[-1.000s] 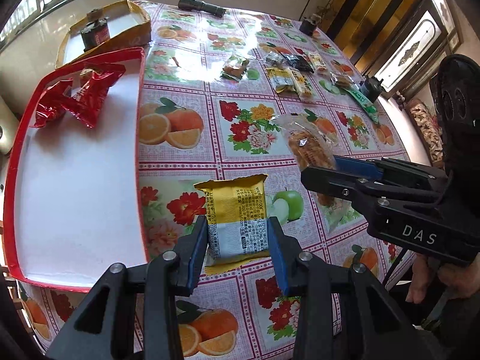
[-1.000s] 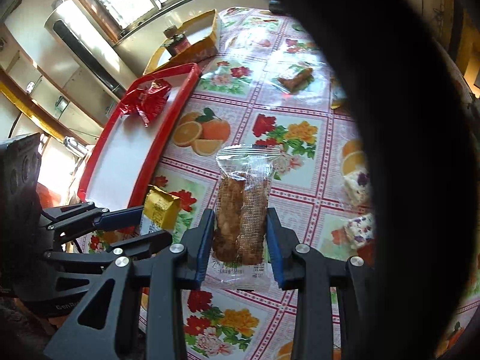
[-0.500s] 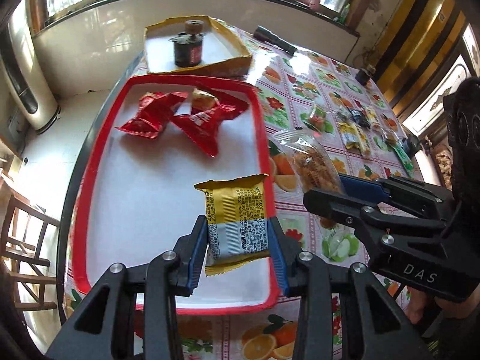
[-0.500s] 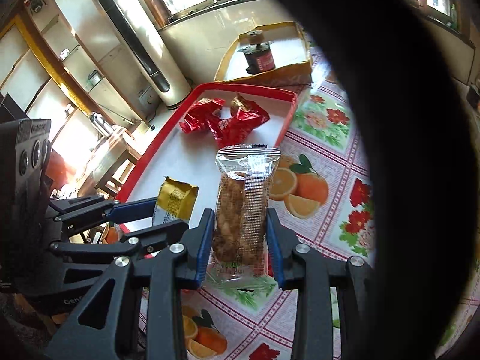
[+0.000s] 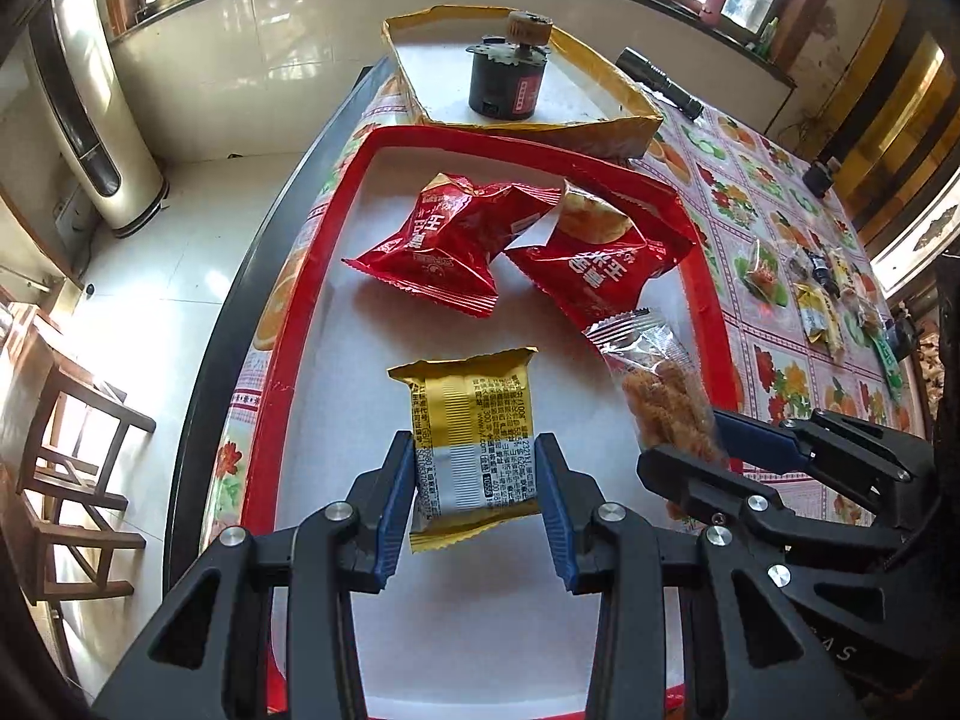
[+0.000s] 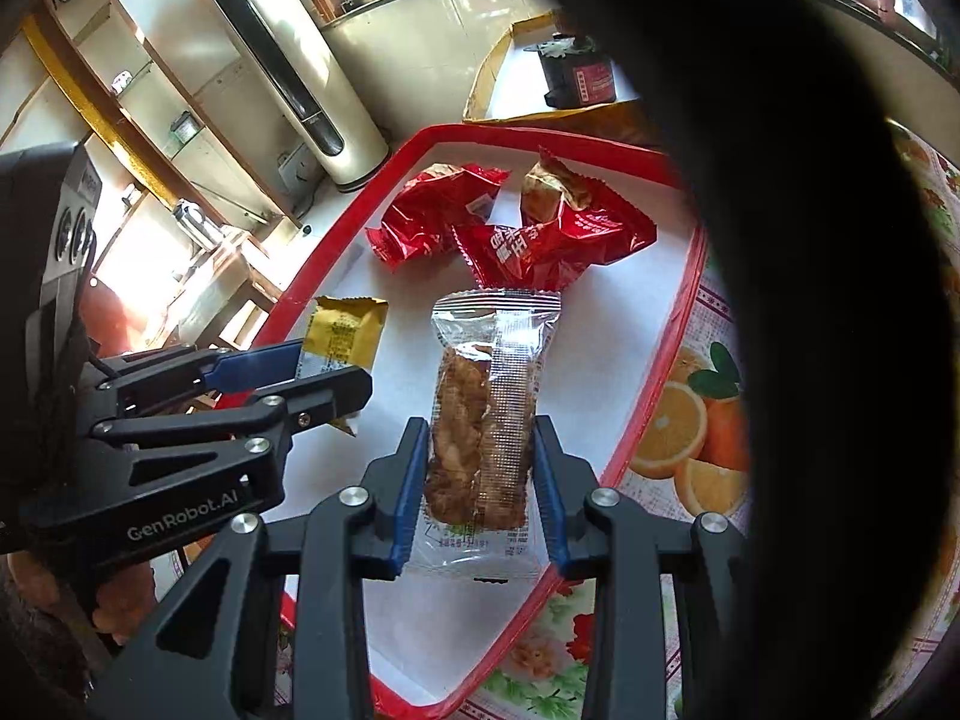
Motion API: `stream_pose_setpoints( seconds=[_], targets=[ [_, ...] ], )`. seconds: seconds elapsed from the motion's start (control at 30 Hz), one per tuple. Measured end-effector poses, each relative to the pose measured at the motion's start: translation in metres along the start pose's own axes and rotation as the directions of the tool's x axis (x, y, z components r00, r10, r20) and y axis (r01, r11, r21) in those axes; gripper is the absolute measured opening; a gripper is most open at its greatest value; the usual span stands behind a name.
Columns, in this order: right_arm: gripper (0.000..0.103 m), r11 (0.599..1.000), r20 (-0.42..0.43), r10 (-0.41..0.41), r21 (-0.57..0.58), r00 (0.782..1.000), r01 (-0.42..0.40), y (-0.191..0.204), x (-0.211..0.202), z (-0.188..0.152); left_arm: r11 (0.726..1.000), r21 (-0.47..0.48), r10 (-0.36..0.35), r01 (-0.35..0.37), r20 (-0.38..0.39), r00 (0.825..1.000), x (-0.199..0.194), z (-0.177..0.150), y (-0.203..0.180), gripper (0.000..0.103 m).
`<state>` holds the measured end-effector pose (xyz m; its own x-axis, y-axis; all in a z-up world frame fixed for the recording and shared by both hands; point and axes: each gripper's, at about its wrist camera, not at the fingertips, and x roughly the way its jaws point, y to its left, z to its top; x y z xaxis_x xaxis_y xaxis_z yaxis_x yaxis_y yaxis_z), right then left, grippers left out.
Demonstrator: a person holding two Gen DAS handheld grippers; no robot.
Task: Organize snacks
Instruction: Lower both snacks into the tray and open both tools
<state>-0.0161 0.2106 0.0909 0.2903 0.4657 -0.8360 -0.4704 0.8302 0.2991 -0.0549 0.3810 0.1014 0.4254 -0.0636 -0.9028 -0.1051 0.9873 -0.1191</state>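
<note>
Red-rimmed and white inside, the tray (image 5: 300, 324) lies on the bench (image 5: 780, 228), whose cloth is printed with fruit and flowers. The left tool (image 5: 476, 480) is clenched on a yellow packet (image 5: 471, 420), its blue pads pressing the packet's two sides, and holds it over the tray's near half; whether the packet touches the tray floor cannot be told. The right tool (image 6: 480, 474) grasps a clear packet (image 6: 489, 408) of brown fried snack in the same way, also over the tray, just beside the yellow one. In the left wrist view the right tool (image 5: 708, 438) comes in from the right with the clear packet (image 5: 660, 384) slanting up out of it.

Two red packets (image 5: 456, 246) lie in the far half of the tray, touching each other, the right-hand one (image 5: 606, 264) just beyond the clear packet's top edge. Past the tray sits a yellow box (image 5: 600, 132) holding a black motor (image 5: 503, 81). Farther along the bench lie a torch (image 5: 657, 81) and a scatter of small snacks (image 5: 810, 288), well apart from the tray.
</note>
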Motion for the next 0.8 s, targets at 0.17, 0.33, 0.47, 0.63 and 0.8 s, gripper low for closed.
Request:
stream_pose_setpoints(
  seconds=[0.17, 0.33, 0.47, 0.63, 0.8],
  targets=[
    [0.036, 1.0, -0.014, -0.022, -0.007, 1.0, 0.022, 0.001, 0.009, 0.004, 1.0, -0.007, 0.003, -0.003, -0.015, 1.0, 0.012, 0.006, 0.003, 0.039],
    [0.036, 0.999, -0.025, -0.05, -0.015, 0.998, 0.05, 0.0, 0.019, 0.006, 1.0, -0.013, 0.012, -0.012, -0.029, 1.0, 0.022, 0.009, 0.006, 0.039],
    [0.036, 0.998, -0.033, -0.064, -0.015, 0.997, 0.063, 0.0, 0.023, 0.008, 1.0, -0.006, 0.023, -0.023, -0.024, 0.999, 0.022, 0.01, 0.005, 0.039],
    [0.037, 0.996, -0.045, -0.08, -0.033, 0.996, 0.079, 0.003, 0.027, 0.01, 0.999, 0.001, 0.051, -0.051, -0.023, 0.998, 0.022, 0.009, 0.006, 0.04],
    [0.037, 0.993, -0.047, -0.103, -0.059, 0.994, 0.1, 0.01, 0.025, 0.011, 0.996, 0.008, 0.085, -0.085, -0.021, 0.996, 0.02, 0.007, 0.004, 0.04]
  ],
)
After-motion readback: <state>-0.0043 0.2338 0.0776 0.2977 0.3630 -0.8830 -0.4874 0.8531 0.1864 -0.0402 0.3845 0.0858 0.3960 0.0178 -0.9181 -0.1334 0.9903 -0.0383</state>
